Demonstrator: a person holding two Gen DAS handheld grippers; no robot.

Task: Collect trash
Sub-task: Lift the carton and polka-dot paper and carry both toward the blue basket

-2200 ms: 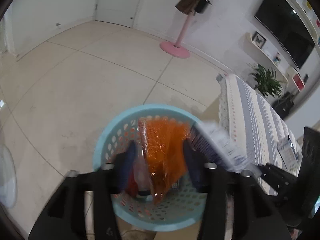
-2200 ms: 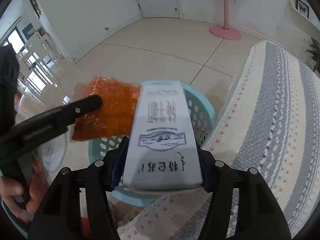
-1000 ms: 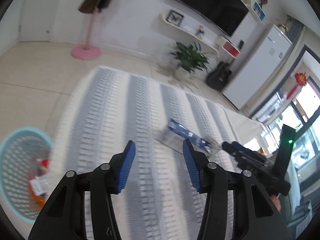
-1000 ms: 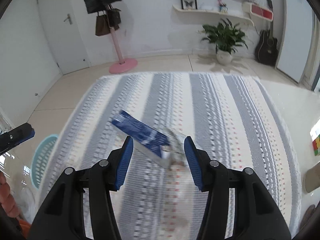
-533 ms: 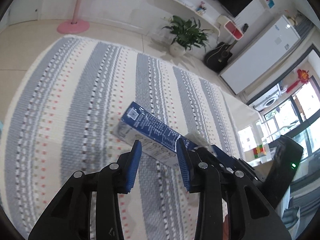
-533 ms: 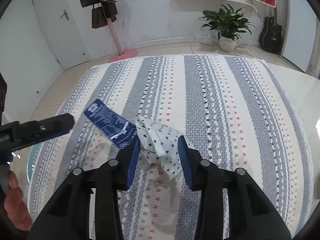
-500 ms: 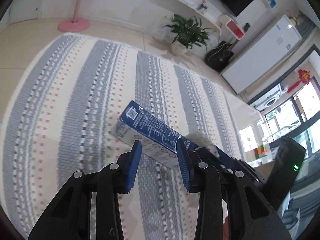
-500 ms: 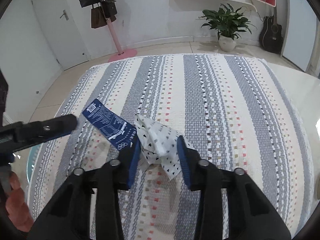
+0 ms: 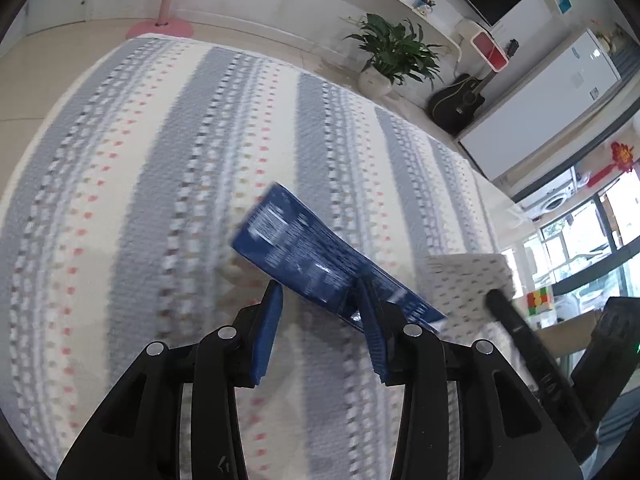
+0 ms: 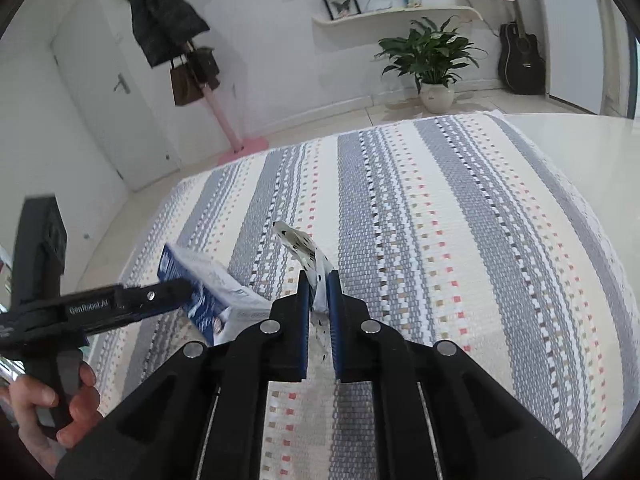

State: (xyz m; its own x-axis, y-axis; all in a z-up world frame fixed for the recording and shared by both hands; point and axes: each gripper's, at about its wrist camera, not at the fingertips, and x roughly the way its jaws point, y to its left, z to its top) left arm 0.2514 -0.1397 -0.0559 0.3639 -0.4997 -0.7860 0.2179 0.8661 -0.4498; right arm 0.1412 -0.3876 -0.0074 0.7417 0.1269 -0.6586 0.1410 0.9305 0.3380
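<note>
Striped cloth [image 10: 460, 220] blurs; right claw [image 10: 318, 284] pinches spotted tissue [image 10: 304, 248], left claw [image 9: 320, 296] seemingly grips blue carton [image 9: 296, 256].

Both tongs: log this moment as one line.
right tongs: shut on spotted paper | left tongs: around blue box, grip unclear | surface: striped cloth

The left gripper [image 9: 320, 292] is matte black plastic, its two angular fingers lined with ribbed blue pads [image 9: 266, 332] and pinned by round silver screws [image 9: 227, 333]. The right gripper [image 10: 318, 280] is built the same, with silver screws [image 10: 270, 326]. White lettering marks the black finger on the left, above a bare hand [image 10: 48, 408].
</note>
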